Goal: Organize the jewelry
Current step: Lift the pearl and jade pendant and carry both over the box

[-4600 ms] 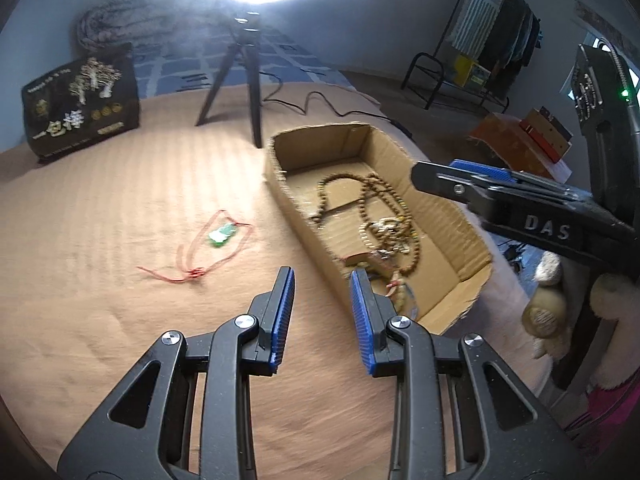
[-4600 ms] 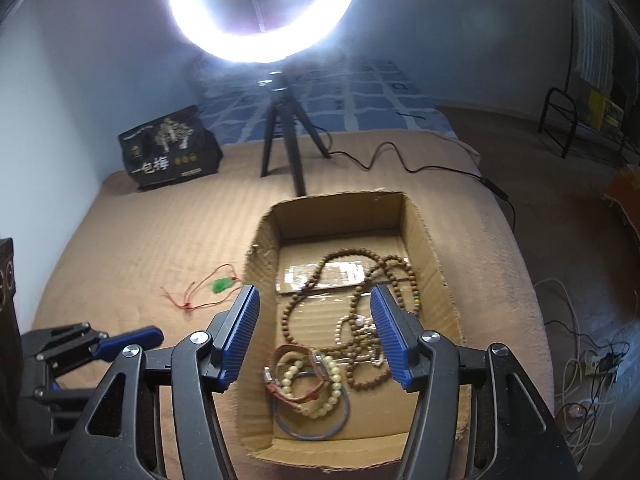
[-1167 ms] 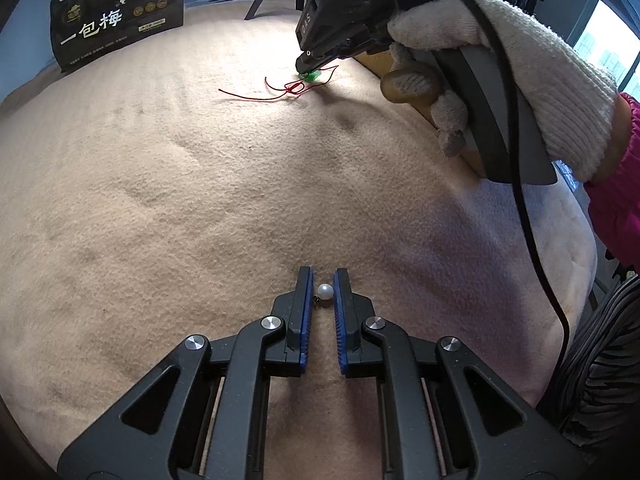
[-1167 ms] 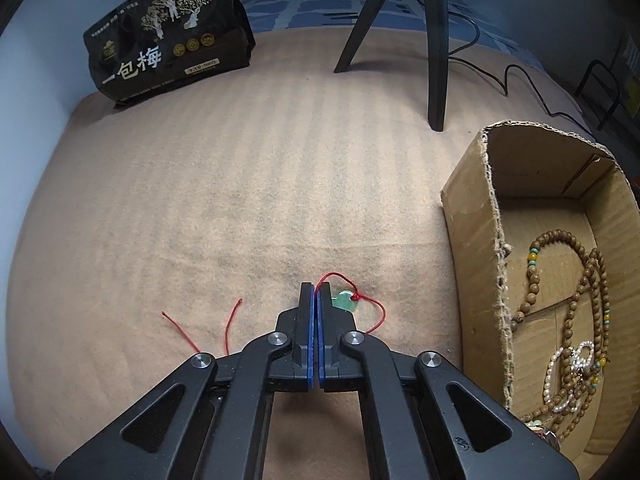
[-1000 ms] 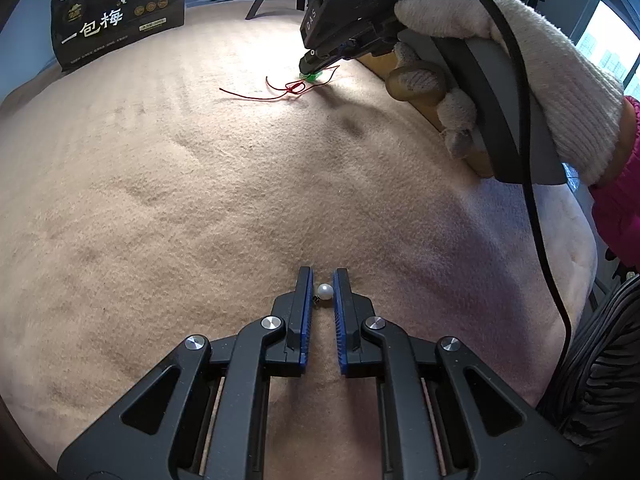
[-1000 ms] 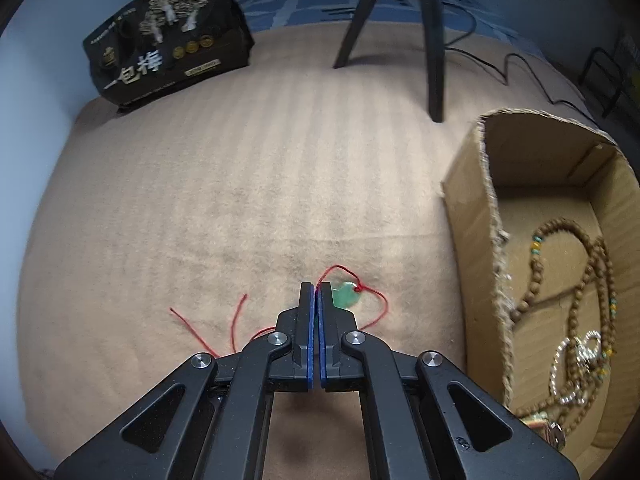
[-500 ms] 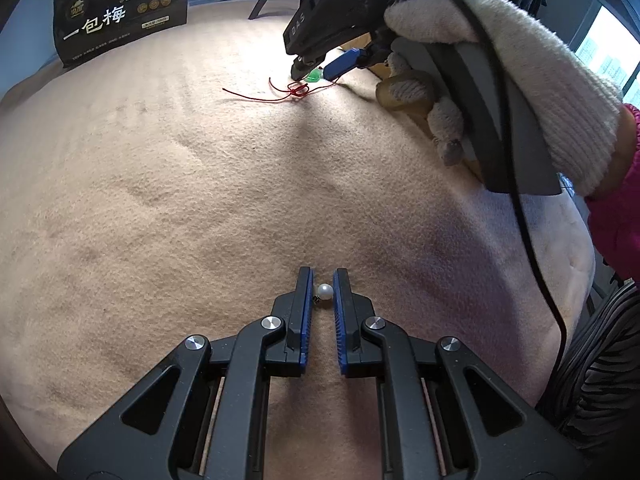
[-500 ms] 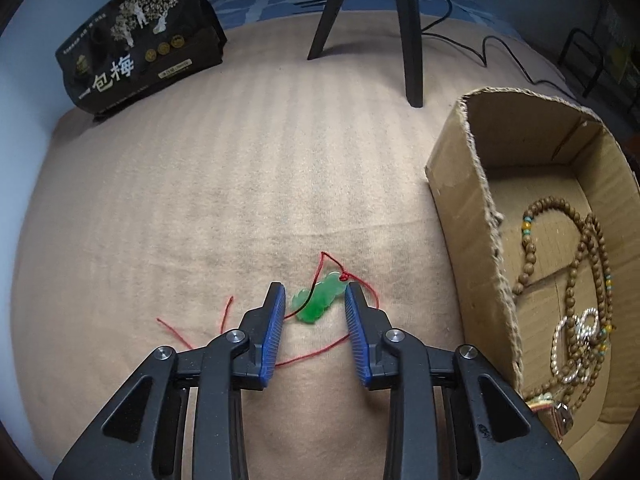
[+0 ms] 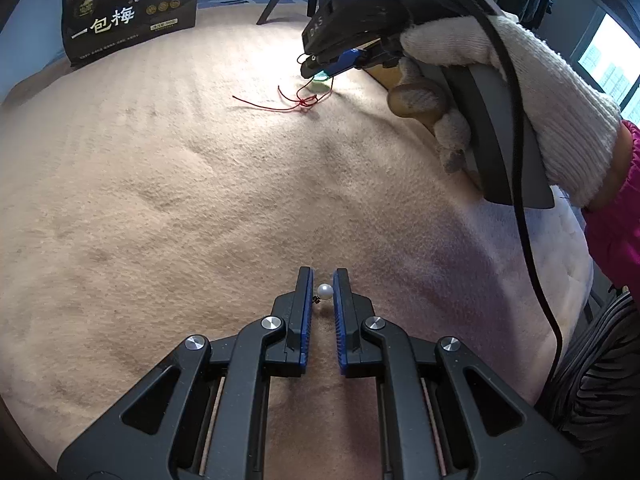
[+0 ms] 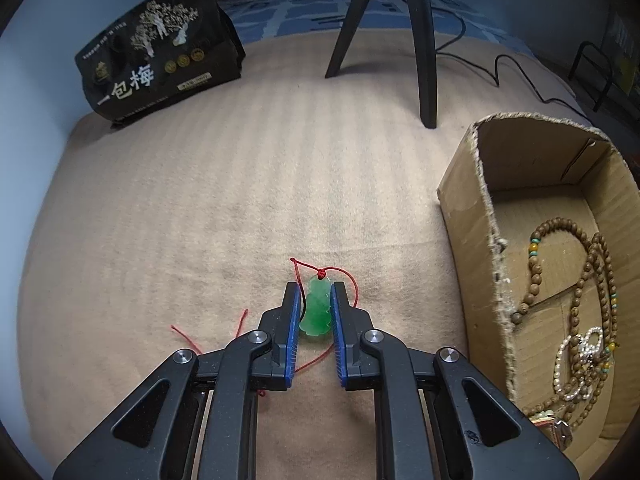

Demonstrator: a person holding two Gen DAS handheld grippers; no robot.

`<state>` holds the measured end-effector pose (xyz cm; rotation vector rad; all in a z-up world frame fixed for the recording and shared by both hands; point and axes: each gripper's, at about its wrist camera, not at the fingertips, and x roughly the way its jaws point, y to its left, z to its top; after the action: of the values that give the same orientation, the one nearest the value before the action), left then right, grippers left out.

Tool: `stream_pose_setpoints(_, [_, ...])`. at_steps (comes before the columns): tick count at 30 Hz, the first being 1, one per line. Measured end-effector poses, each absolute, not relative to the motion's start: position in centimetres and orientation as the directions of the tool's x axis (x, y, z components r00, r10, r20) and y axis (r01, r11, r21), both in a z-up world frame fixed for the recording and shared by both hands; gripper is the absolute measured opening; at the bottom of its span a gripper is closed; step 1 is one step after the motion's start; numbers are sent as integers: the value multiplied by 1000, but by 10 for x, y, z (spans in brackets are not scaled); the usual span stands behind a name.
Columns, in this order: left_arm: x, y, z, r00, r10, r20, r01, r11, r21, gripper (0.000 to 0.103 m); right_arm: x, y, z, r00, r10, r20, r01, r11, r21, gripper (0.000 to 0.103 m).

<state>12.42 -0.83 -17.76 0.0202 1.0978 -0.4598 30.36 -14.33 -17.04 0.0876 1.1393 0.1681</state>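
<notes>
My left gripper is shut on a small white pearl, held just above the tan blanket. My right gripper has its blue pads on both sides of a green jade pendant on a red cord; the pads look in contact with it on the blanket. In the left wrist view the right gripper is over the pendant and its red cord. A cardboard box to the right holds wooden bead strands and a pearl bracelet.
A black snack bag stands at the far left of the blanket. Black tripod legs and a black cable are at the back. A gloved hand holds the right gripper. The blanket's edge drops off at the right.
The right gripper opened, shifted onto the green pendant, and its pads have now narrowed around it. The left gripper has stayed still, shut on the pearl.
</notes>
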Motion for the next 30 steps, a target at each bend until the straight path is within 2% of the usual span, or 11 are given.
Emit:
stream_pose_setpoints(20, [108,-1,-123,471,-374,-799,338,913,-228,8,252,-167,-83,544,269,-795,-186,962,198,13])
stream_pose_setpoints(30, [113,-14,-94,513,-405,-757,353,903,-244,8,222,-204,-48,606,260,-751,-177,965,192,13])
